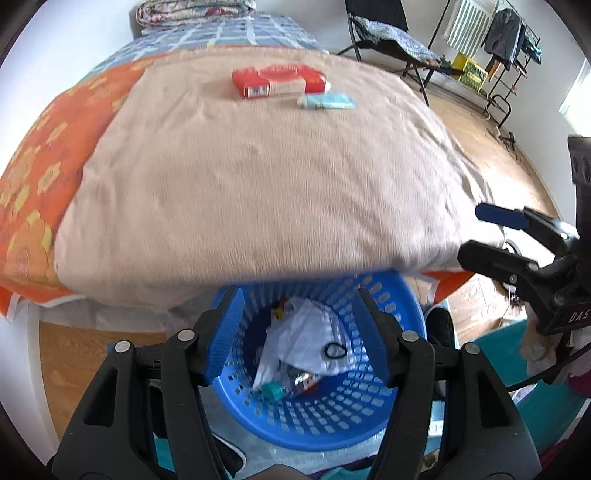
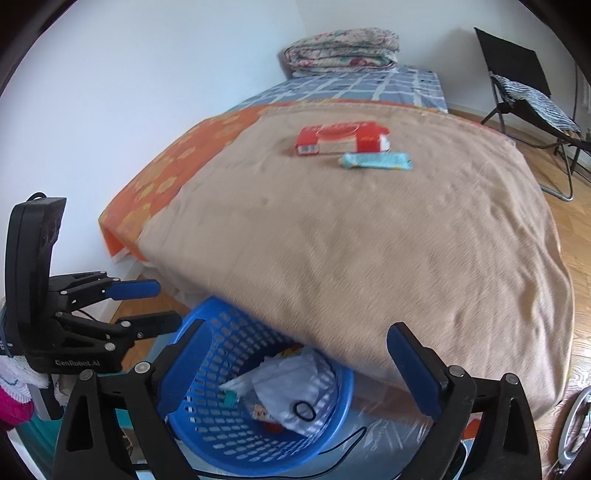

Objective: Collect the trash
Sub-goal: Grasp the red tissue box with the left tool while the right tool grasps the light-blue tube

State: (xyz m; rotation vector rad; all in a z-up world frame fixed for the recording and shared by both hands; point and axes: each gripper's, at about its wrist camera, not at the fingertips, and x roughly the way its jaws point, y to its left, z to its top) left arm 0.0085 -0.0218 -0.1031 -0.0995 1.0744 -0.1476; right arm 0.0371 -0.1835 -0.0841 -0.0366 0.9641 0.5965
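A blue plastic basket (image 1: 332, 424) (image 2: 221, 443) stands on the floor at the foot of the bed. It holds a crumpled white bag (image 1: 310, 332) (image 2: 288, 384), a teal-capped item (image 1: 273, 389) (image 2: 229, 398) and other scraps. My left gripper (image 1: 297, 295) (image 2: 166, 304) hangs open above the basket with nothing between its pads. Beside it, my right gripper (image 2: 298, 328) (image 1: 471, 232) is open wide and empty too. Far up the beige blanket (image 1: 258, 184) (image 2: 369, 240) lie a red pack (image 1: 280, 81) (image 2: 341, 136) and a light blue wrapper (image 1: 327, 100) (image 2: 375, 161).
A folded quilt (image 1: 192, 11) (image 2: 343, 48) sits at the head of the bed. A black folding chair (image 1: 384, 33) (image 2: 524, 88), a clothes rack (image 1: 498, 37) and a yellow crate (image 1: 469, 68) stand on the wooden floor to the right. A white wall runs along the bed's left side.
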